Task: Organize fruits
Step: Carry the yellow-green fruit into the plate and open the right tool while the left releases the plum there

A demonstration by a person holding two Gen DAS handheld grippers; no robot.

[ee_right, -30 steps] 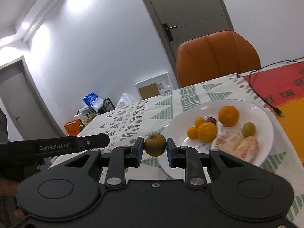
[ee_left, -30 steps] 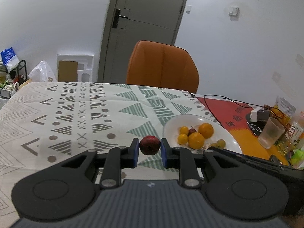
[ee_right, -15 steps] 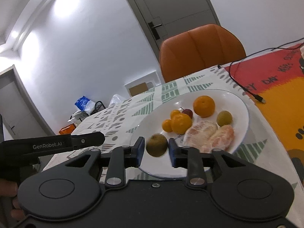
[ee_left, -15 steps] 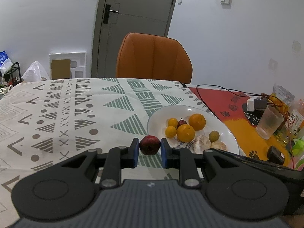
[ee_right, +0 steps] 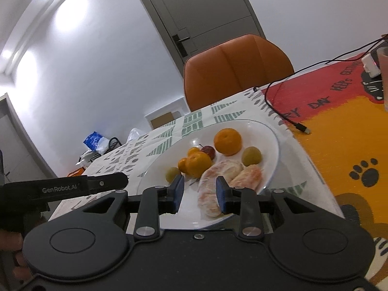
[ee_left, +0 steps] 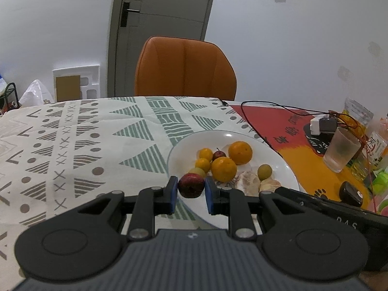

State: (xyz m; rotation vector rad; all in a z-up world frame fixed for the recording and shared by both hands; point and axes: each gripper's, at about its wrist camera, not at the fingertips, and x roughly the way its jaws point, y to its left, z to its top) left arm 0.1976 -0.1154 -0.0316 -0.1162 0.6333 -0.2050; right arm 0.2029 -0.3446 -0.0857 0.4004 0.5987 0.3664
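My left gripper (ee_left: 190, 189) is shut on a dark red fruit (ee_left: 191, 185) and holds it over the near left rim of the white plate (ee_left: 179, 155). The plate (ee_right: 271, 131) holds oranges (ee_left: 240, 152), small green fruits (ee_right: 172, 173) and peeled citrus pieces (ee_right: 228, 169). My right gripper (ee_right: 198, 190) is open and empty, low over the plate's near edge, with a peeled piece (ee_right: 208, 198) between its fingers. The green fruit at the plate's left lies just beyond the right gripper's left finger.
An orange chair (ee_left: 185, 69) stands behind the table. A black cable (ee_left: 266, 111) runs over the red and orange mat (ee_left: 298, 150). A plastic cup (ee_left: 340, 149), packets and a dark device (ee_left: 351, 194) crowd the right side. The patterned cloth (ee_left: 80, 140) covers the left.
The right gripper has opened and let go of its greenish-brown fruit onto the plate's left side. The left gripper has moved right, toward the plate, with the red fruit.
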